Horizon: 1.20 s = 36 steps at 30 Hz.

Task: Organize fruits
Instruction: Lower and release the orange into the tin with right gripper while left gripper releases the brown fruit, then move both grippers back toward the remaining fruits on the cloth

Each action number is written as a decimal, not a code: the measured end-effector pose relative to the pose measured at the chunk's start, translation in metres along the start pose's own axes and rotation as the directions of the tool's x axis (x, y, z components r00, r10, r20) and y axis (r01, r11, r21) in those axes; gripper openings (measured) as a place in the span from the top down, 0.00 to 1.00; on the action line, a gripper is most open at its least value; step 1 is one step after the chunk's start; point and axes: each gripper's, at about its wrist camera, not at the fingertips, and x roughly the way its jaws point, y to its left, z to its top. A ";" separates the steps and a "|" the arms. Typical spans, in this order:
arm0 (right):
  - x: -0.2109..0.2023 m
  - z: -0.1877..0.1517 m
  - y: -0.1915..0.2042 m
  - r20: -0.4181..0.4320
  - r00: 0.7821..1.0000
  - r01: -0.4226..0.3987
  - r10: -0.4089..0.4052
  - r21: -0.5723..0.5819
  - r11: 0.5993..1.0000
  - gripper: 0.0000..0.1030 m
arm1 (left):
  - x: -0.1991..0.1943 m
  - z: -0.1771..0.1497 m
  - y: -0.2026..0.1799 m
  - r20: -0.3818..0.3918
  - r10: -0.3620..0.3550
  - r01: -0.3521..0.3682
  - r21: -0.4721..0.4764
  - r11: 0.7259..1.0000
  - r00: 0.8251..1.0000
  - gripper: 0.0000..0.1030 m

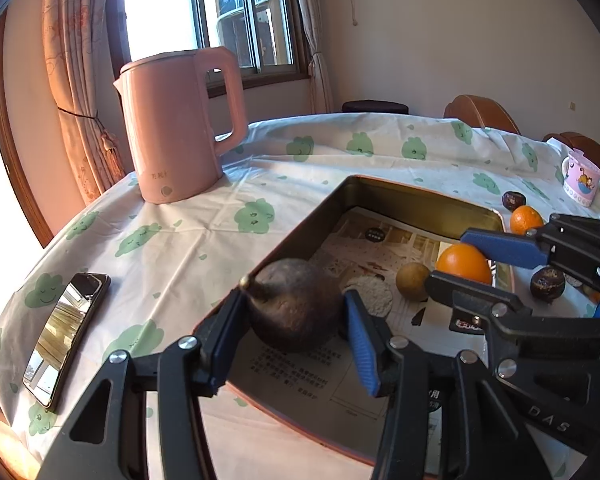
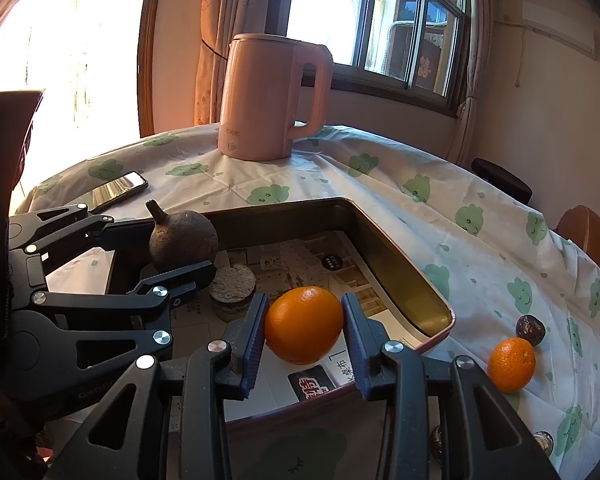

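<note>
My left gripper [image 1: 296, 312] is shut on a brown round fruit with a stem [image 1: 294, 304] and holds it over the near left corner of a rectangular metal tin [image 1: 420, 194]. My right gripper [image 2: 304, 324] is shut on an orange [image 2: 304, 324] over the tin's [image 2: 404, 268] right part; it also shows in the left wrist view [image 1: 465, 263]. The brown fruit shows in the right wrist view [image 2: 182, 242] too. Inside the tin lie a yellowish fruit [image 1: 412, 281] and a pale round cake [image 2: 232, 290]. A second orange [image 2: 511, 364] and a dark fruit [image 2: 530, 330] lie on the tablecloth outside the tin.
A pink kettle [image 1: 180, 124] stands at the back of the table. A phone [image 1: 66, 336] lies at the left. A pink cup [image 1: 582, 182] stands at the far right. More dark fruits [image 1: 547, 283] lie right of the tin. Chairs [image 1: 482, 112] stand behind the table.
</note>
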 end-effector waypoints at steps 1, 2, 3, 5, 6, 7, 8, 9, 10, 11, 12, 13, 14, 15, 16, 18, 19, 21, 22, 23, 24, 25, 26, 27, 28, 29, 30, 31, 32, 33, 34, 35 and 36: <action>-0.001 0.000 0.000 0.004 1.000 0.001 -0.001 0.000 1.000 0.61 | 0.000 0.000 0.000 0.003 0.005 -0.005 0.002 1.000 1.000 0.48; -0.002 0.000 0.000 0.008 1.000 0.004 -0.004 0.001 1.000 0.61 | 0.000 -0.001 0.000 0.004 0.006 -0.006 0.004 1.000 1.000 0.48; -0.002 0.000 -0.001 0.010 1.000 0.007 -0.007 0.005 1.000 0.59 | 0.000 -0.001 0.000 0.005 0.006 -0.006 0.005 1.000 1.000 0.48; -0.003 -0.001 -0.003 0.013 1.000 0.005 -0.006 0.016 1.000 0.56 | 0.000 -0.001 0.001 0.006 0.007 -0.007 0.005 1.000 1.000 0.48; -0.003 0.000 -0.004 0.014 1.000 0.006 -0.006 0.021 1.000 0.55 | 0.000 -0.001 0.001 0.007 0.009 -0.009 0.005 1.000 1.000 0.47; -0.004 0.000 -0.005 0.016 1.000 0.007 -0.008 0.023 1.000 0.54 | -0.001 0.000 0.001 0.009 0.011 -0.011 0.005 1.000 1.000 0.46; -0.004 -0.001 -0.005 0.018 1.000 0.009 -0.009 0.024 1.000 0.54 | -0.001 0.000 0.001 0.010 0.012 -0.012 0.005 1.000 1.000 0.46; -0.004 -0.001 -0.005 0.019 1.000 0.011 -0.012 0.023 1.000 0.54 | -0.001 0.000 0.001 0.010 0.012 -0.013 0.005 1.000 1.000 0.46; -0.004 -0.001 -0.005 0.021 1.000 0.015 -0.016 0.022 1.000 0.54 | -0.002 0.000 0.001 0.011 0.014 -0.014 0.005 1.000 1.000 0.46; -0.005 -0.001 -0.005 0.022 1.000 0.019 -0.019 0.022 1.000 0.53 | -0.002 0.000 0.001 0.013 0.015 -0.016 0.005 1.000 1.000 0.46; -0.005 -0.001 -0.004 0.023 0.999 0.021 -0.022 0.022 1.000 0.52 | -0.003 0.000 0.001 0.014 0.017 -0.017 0.004 1.000 1.000 0.46; -0.005 -0.001 -0.005 0.024 0.999 0.023 -0.024 0.024 0.999 0.51 | -0.004 0.000 0.002 0.016 0.017 -0.017 0.003 1.000 1.000 0.46; -0.006 -0.001 -0.006 0.025 0.999 0.025 -0.026 0.027 0.999 0.50 | -0.005 0.000 0.002 0.018 0.015 -0.015 0.000 1.000 1.000 0.46; -0.006 -0.001 -0.006 0.027 0.999 0.026 -0.027 0.031 0.999 0.47 | -0.005 0.000 0.003 0.019 0.013 -0.012 -0.004 1.000 1.000 0.45; -0.006 -0.001 -0.007 0.029 0.999 0.028 -0.029 0.036 0.999 0.46 | -0.006 0.000 0.004 0.021 0.010 -0.010 -0.008 1.000 1.000 0.44; -0.008 -0.001 -0.009 0.033 0.999 0.036 -0.037 0.045 0.998 0.44 | -0.007 -0.001 0.004 0.023 0.008 -0.008 -0.012 1.000 1.000 0.41; -0.009 -0.001 -0.010 0.038 0.998 0.038 -0.040 0.050 0.998 0.44 | -0.008 -0.001 0.004 0.026 0.012 -0.012 -0.012 1.000 1.000 0.38; -0.012 -0.001 -0.012 0.055 0.997 0.042 -0.045 0.062 0.997 0.44 | -0.011 -0.001 0.002 0.035 0.016 -0.016 -0.012 1.000 0.999 0.34; -0.014 -0.002 -0.014 0.068 0.997 0.044 -0.048 0.069 0.997 0.44 | -0.013 -0.001 0.002 0.040 0.008 -0.007 -0.014 1.000 0.999 0.33; -0.018 -0.003 -0.015 0.082 0.995 0.044 -0.051 0.078 0.996 0.44 | -0.016 -0.001 0.000 0.047 -0.001 0.002 -0.015 1.000 0.999 0.32; -0.022 -0.004 -0.017 0.094 0.994 0.046 -0.054 0.085 0.995 0.44 | -0.020 0.000 -0.002 0.056 -0.008 0.008 -0.012 1.000 0.998 0.30; -0.027 -0.006 -0.018 0.103 0.993 0.050 -0.059 0.087 0.995 0.44 | -0.023 0.000 -0.004 0.067 -0.013 0.014 -0.008 1.000 0.998 0.28; -0.032 -0.009 -0.019 0.108 0.992 0.059 -0.068 0.085 0.995 0.44 | -0.027 0.000 -0.007 0.079 -0.019 0.020 -0.004 1.000 0.997 0.25; -0.039 -0.012 -0.020 0.115 0.991 0.067 -0.076 0.080 0.995 0.44 | -0.031 0.001 -0.010 0.090 -0.027 0.027 0.000 1.000 0.996 0.25; -0.047 -0.016 -0.023 0.120 0.989 0.077 -0.087 0.079 0.994 0.44 | -0.034 0.002 -0.014 0.098 -0.038 0.038 0.003 0.999 0.994 0.25; -0.056 -0.021 -0.028 0.123 0.987 0.090 -0.100 0.083 0.992 0.44 | -0.037 0.002 -0.018 0.106 -0.054 0.054 0.003 0.999 0.993 0.25; -0.065 -0.026 -0.033 0.127 0.985 0.104 -0.115 0.090 0.990 0.44 | -0.040 0.002 -0.023 0.113 -0.071 0.071 0.004 0.997 0.991 0.25; -0.075 -0.033 -0.041 0.128 0.983 0.121 -0.134 0.101 0.987 0.44 | -0.043 0.003 -0.027 0.119 -0.086 0.085 0.008 0.996 0.989 0.25; -0.085 -0.040 -0.049 0.124 0.980 0.144 -0.158 0.113 0.983 0.44 | -0.046 0.003 -0.033 0.125 -0.099 0.097 0.017 0.995 0.987 0.25; -0.094 -0.048 -0.058 0.114 0.976 0.172 -0.186 0.127 0.977 0.41 | -0.048 0.003 -0.040 0.130 -0.109 0.106 0.028 0.994 0.986 0.25; -0.103 -0.057 -0.068 0.100 0.972 0.198 -0.213 0.146 0.969 0.39 | -0.050 0.003 -0.047 0.133 -0.119 0.115 0.041 0.993 0.984 0.25; -0.111 -0.067 -0.077 0.087 0.968 0.220 -0.237 0.170 0.961 0.39 | -0.052 0.003 -0.053 0.136 -0.134 0.127 0.053 0.990 0.982 0.25; -0.118 -0.076 -0.087 0.069 0.964 0.241 -0.258 0.192 0.951 0.39 | -0.054 0.003 -0.061 0.136 -0.149 0.142 0.064 0.988 0.979 0.25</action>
